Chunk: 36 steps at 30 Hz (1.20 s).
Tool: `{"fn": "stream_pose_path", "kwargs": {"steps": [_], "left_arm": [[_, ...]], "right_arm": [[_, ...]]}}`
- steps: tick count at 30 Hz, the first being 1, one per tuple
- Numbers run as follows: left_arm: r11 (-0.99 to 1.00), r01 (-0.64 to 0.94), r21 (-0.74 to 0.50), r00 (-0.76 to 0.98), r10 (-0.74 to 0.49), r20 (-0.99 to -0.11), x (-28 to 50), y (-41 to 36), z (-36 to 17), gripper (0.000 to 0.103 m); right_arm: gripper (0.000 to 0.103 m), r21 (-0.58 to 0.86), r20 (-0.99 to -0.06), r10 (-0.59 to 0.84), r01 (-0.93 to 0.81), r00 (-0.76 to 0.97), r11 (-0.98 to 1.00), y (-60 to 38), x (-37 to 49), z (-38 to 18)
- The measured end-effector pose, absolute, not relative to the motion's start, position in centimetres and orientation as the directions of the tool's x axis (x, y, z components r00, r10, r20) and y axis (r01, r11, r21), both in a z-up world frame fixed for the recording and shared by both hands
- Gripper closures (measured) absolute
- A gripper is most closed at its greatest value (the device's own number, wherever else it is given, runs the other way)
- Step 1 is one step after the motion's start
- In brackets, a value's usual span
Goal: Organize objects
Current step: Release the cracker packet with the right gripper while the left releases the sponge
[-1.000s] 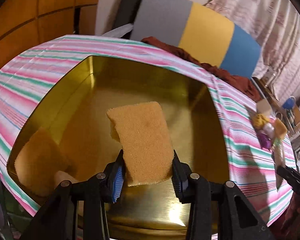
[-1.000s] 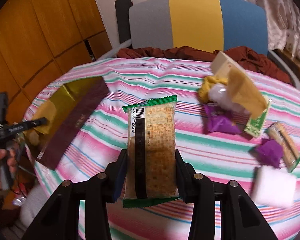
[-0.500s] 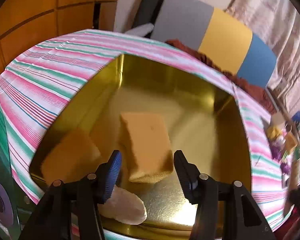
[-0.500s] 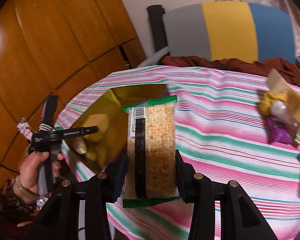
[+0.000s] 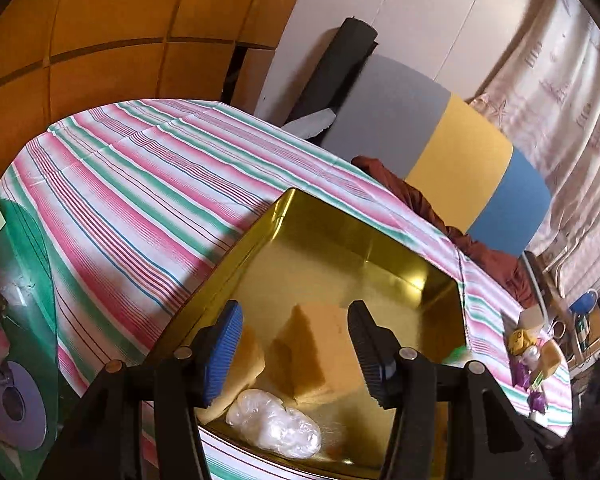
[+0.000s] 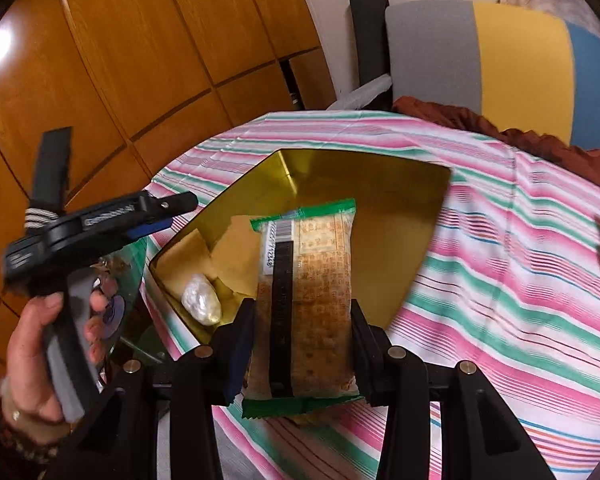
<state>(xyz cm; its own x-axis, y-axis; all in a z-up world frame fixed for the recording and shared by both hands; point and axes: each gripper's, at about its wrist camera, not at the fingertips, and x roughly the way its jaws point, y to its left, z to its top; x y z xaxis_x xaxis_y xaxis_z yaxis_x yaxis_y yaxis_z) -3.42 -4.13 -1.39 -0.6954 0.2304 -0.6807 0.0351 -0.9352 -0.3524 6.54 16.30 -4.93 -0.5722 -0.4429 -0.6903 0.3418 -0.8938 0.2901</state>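
A gold tin (image 5: 364, 240) (image 6: 412, 184) lies open on the striped tablecloth. In it lie a tan sponge (image 5: 320, 352) (image 6: 232, 256), a second tan sponge (image 5: 244, 364) (image 6: 184, 256) and a clear-wrapped white lump (image 5: 274, 428) (image 6: 200, 300). My left gripper (image 5: 296, 344) is open and empty above the tin's near edge; it shows at the left of the right wrist view (image 6: 168, 212). My right gripper (image 6: 302, 344) is shut on a green-edged cracker packet (image 6: 306, 300), held above the tin's near side.
A heap of small snacks (image 5: 532, 356) lies at the table's right. A grey, yellow and blue chair (image 6: 500, 68) with a brown cloth (image 6: 540, 140) stands behind the table. Wooden panels (image 6: 140, 60) rise at left. The table edge drops near the tin.
My left gripper opened, dropped the sponge into the tin and pulled back up. My right gripper carried the cracker packet left, to over the tin.
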Motion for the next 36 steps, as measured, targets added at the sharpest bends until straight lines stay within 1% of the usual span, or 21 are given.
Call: {"fn": "stream_pose_path", "kwargs": {"steps": [2,7,11,14,19,28,36], "left_arm": [[-0.933,0.033,-0.359,-0.699,0.236,-0.676,-3.3,-4.3,-1.2,0.048],[-0.926,0.023,-0.376,-0.704,0.252,-0.664,-3.1,-4.2,-0.7,0.048],[-0.925,0.012,-0.379,-0.705,0.261,-0.66,-3.0,-3.9,-0.5,0.048],[-0.923,0.008,-0.384,-0.705,0.267,-0.656,-2.9,-3.8,-0.4,0.048],[-0.922,0.001,-0.386,-0.706,0.273,-0.653,-2.6,-3.4,-0.4,0.048],[-0.925,-0.04,-0.378,-0.683,0.302,-0.665,-2.3,-1.6,-0.7,0.047],[-0.924,-0.145,-0.353,-0.624,0.362,-0.693,-1.7,2.1,-1.3,0.047]], "right_arm": [[0.059,0.288,-0.708,-0.428,0.325,-0.562,-0.901,15.2,5.6,-5.5],[0.059,0.222,-0.751,-0.359,0.3,-0.555,-0.928,12.8,4.2,-7.2],[0.057,0.226,-0.769,-0.348,0.282,-0.537,-0.932,12.2,3.6,-8.4],[0.048,0.235,-0.765,-0.36,0.288,-0.534,-0.928,12.0,3.6,-8.6],[0.046,0.228,-0.738,-0.366,0.301,-0.567,-0.926,12.5,4.8,-7.6],[0.042,0.245,-0.701,-0.357,0.261,-0.618,-0.934,14.8,5.9,-5.6],[0.04,0.225,-0.691,-0.323,0.232,-0.647,-0.946,17.3,7.0,-4.4]]}}
